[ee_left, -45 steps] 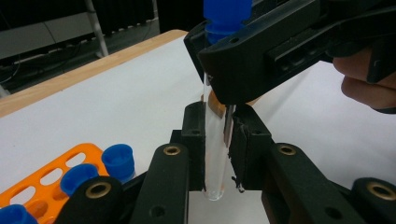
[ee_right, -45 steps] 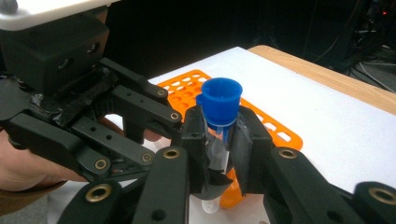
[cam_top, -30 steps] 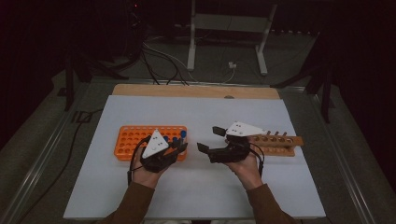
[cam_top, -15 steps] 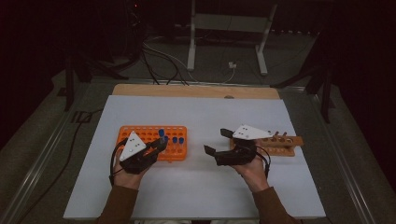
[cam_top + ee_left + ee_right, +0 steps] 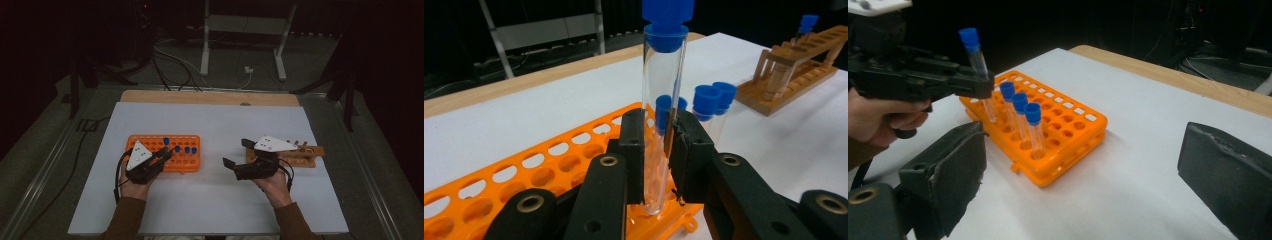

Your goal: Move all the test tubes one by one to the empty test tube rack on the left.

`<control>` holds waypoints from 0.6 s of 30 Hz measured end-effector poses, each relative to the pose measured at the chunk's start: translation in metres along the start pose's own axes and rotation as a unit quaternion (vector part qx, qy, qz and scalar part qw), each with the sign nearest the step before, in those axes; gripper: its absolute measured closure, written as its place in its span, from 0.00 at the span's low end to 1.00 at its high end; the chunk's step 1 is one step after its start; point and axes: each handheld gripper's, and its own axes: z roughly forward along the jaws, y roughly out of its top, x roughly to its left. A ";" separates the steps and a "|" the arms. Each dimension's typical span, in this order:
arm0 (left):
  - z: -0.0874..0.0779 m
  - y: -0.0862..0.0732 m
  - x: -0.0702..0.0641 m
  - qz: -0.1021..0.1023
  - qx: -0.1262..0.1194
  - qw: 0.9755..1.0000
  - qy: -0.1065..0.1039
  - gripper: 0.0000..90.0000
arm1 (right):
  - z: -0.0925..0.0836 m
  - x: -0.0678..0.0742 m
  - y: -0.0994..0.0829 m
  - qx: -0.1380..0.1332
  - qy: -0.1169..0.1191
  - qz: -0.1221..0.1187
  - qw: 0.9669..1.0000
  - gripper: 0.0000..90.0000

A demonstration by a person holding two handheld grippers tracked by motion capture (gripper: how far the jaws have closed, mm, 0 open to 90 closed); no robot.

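Observation:
My left gripper (image 5: 166,153) is shut on a clear test tube with a blue cap (image 5: 664,95), held upright between its pads (image 5: 631,150). The tube's lower end reaches down to the near row of the orange rack (image 5: 150,141); I cannot tell whether it sits in a hole. Three more blue-capped tubes (image 5: 1020,115) stand in that rack (image 5: 1073,125). My right gripper (image 5: 238,153) hovers to the right of the rack, just in front of the wooden rack (image 5: 307,156). Its jaws have just been opening and stand wide with nothing between them (image 5: 1083,170).
The wooden rack (image 5: 794,75) holds a blue-capped tube at its far end. A white mat (image 5: 215,120) covers the table, with a wooden strip (image 5: 210,97) along its far edge. Cables and a metal stand lie on the floor beyond.
My left hand has moved left along the orange rack and sunk a little, the tube still in its jaws. The right gripper's jaws have spread wider; that hand has hardly shifted.

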 end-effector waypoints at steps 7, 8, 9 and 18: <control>0.015 -0.008 0.001 0.005 0.022 1.000 0.006 0.87 | -0.005 -0.002 -0.002 -0.003 -0.001 0.000 1.000 0.06; 0.016 -0.009 0.002 0.005 0.025 1.000 0.006 0.87 | -0.005 -0.003 -0.002 -0.003 -0.002 0.000 1.000 0.06; 0.017 -0.011 0.002 0.002 0.027 1.000 0.006 0.87 | -0.006 -0.003 -0.002 -0.004 -0.002 0.000 1.000 0.06; 0.024 -0.020 0.003 0.011 0.060 0.998 0.005 0.87 | -0.011 -0.005 -0.004 -0.009 -0.001 0.001 1.000 0.07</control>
